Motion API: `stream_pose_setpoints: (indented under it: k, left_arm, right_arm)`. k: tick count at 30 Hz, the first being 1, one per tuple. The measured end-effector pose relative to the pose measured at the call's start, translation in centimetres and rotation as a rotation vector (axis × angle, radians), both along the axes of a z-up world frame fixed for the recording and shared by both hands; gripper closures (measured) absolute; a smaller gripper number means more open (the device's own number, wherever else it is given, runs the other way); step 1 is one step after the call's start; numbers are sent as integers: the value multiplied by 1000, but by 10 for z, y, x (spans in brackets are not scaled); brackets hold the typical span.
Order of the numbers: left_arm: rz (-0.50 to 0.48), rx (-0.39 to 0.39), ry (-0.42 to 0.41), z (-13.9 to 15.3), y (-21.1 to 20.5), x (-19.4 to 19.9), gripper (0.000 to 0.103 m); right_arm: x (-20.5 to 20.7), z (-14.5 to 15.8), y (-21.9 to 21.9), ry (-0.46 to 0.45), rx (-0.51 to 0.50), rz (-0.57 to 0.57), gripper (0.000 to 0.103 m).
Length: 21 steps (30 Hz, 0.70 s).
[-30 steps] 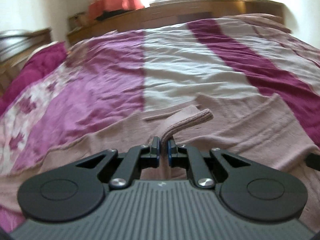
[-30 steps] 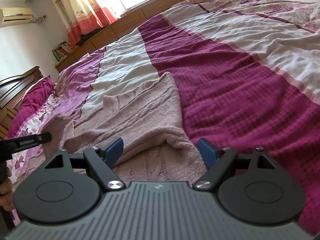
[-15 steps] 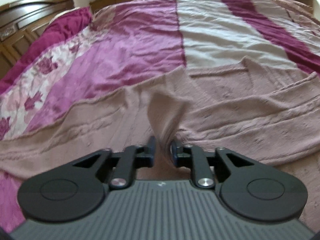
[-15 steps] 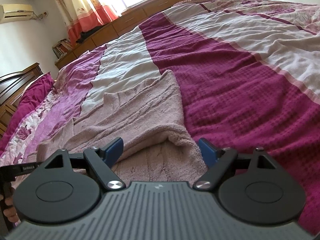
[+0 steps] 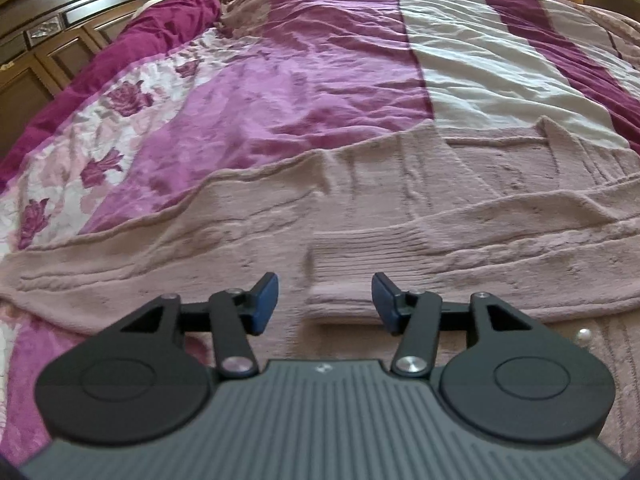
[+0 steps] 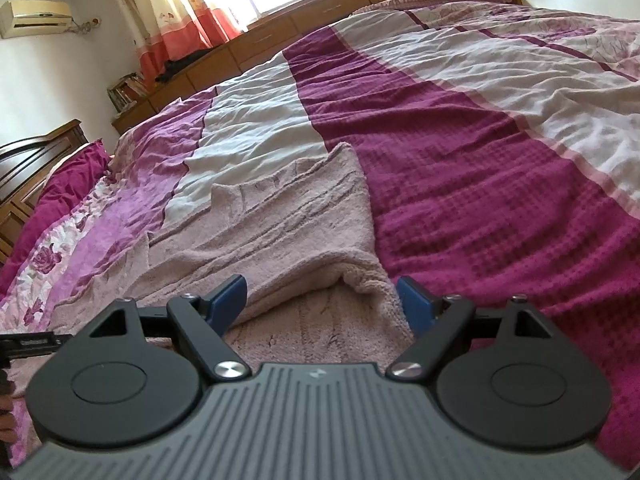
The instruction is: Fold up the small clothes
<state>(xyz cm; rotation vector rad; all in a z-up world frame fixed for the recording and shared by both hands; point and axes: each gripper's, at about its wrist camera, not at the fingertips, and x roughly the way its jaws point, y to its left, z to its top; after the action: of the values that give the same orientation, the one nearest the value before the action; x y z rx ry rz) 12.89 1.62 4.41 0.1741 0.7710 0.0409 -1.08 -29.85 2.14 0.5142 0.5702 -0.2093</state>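
A dusty-pink knitted sweater (image 5: 248, 236) lies spread on the bed. Its sleeve is folded across the body, and the ribbed cuff (image 5: 360, 256) lies flat just ahead of my left gripper (image 5: 324, 300), which is open and empty low over the knit. In the right wrist view the same sweater (image 6: 280, 236) lies folded over, with a rolled edge (image 6: 360, 276) between the fingers of my right gripper (image 6: 322, 300), which is open and holds nothing.
The bed has a striped magenta, white and floral cover (image 5: 304, 72). A dark wooden headboard (image 5: 60, 16) is at the far left. A small white pearl button (image 5: 585, 335) lies on the knit. Low wooden cabinets (image 6: 280, 40) and curtains (image 6: 180, 24) stand under the window.
My left gripper opened and let go of the sleeve, which now lies flat on the sweater. The left view swung left and down. The right gripper hardly moved.
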Motion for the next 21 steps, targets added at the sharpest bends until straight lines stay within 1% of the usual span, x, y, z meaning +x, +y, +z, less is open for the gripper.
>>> stream_pose_setpoints:
  k: [2,6,10,13,15,17,21]
  left_arm:
    - [16,-18,0,2,9,2,49]
    - [43,-79,18,1,23,10,49]
    - [61,-112,34,-3,31,20,49]
    - [51,-144,46,-6,33,25,49]
    - [39,-153,50,-9,31,30,49]
    - [38,-152,57,-12,29,35,49]
    - [49,-158,66,-19,29,44,50]
  right_arm:
    - [1,1,2,3,-9,4,16]
    - [5,5,2,2,-19,7,16]
    - [15,18,-2,-16,-58,15,16]
    - [28,29,-7,-39,-85,27,16]
    - [44,33,-13,-48,-102,45,16]
    - [61,34,-19,-37,-116,43,16]
    - [100,25,-38,-6,-81,38,16]
